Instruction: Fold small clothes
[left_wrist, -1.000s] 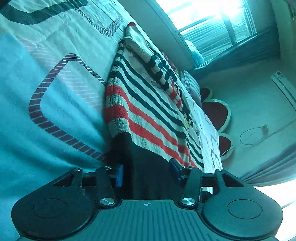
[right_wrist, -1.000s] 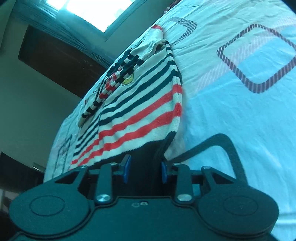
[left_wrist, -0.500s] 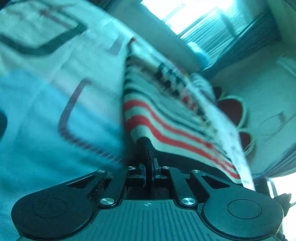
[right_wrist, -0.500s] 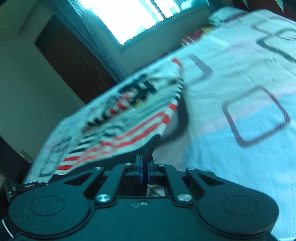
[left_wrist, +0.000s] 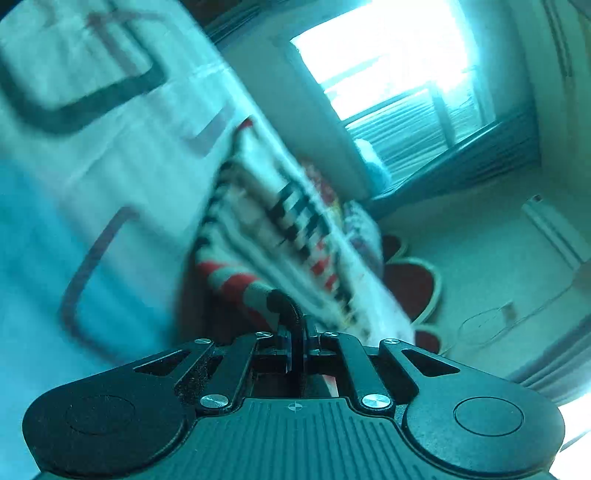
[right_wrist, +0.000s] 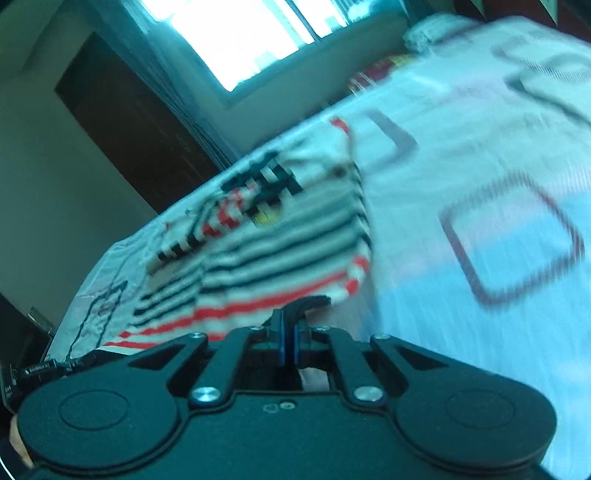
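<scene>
The left gripper (left_wrist: 295, 341) has its blue pads pressed together on the dark hem band of the striped knit top (left_wrist: 258, 236), a curl of that band standing up just above the fingertips. The right gripper (right_wrist: 289, 338) is closed the same way on the same dark hem, so each gripper pinches one near corner of the garment. Holding both corners at once seems meant to keep the hem straight while it is carried over, so the fold lands square and not skewed.

From the pinched hem the top runs away toward the far end, its red and dark stripes nearest the grippers and its collar end lying farther off on the bedspread (right_wrist: 480, 332). The near part appears raised off the bedspread while the far part rests on it; blur makes the exact line of lift hard to tell. The likely step is folding the hem up toward the collar. Beyond the bed's far end a bright window (left_wrist: 388, 59) lights the room.
</scene>
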